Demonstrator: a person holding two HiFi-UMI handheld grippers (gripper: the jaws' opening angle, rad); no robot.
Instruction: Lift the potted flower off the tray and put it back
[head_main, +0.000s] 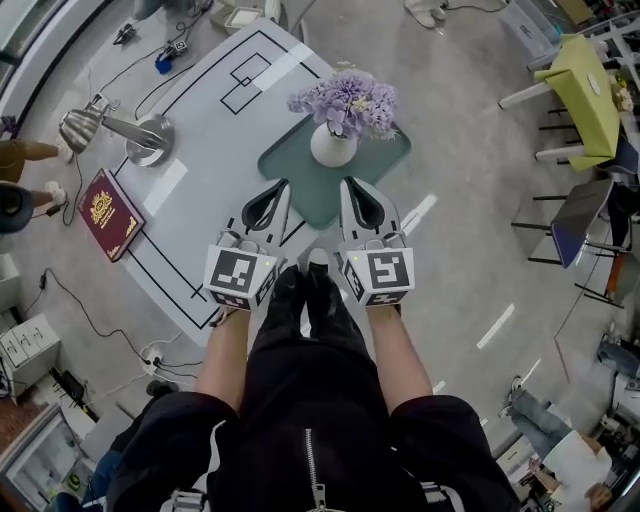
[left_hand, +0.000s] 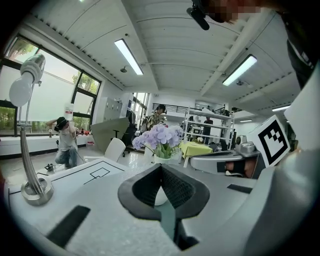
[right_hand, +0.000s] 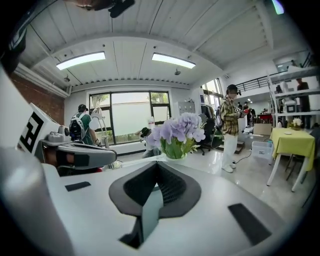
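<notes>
1. We see both pairs of jaws clenched on nothing. The left gripper (head_main: 281, 186) and the right gripper (head_main: 348, 184) each have their tips pressed together.
2. The potted flower (head_main: 342, 118) stands upright on the tray (head_main: 385, 158), ahead of both sets of tips and clear of them.
3. In the left gripper view our jaws cover most of the white pot (left_hand: 159, 196). Only a sliver shows through the loop beneath the tips.
4. In the right gripper view the pot is hidden behind the jaws, and only the blooms (right_hand: 177, 127) rise above them.
</notes>
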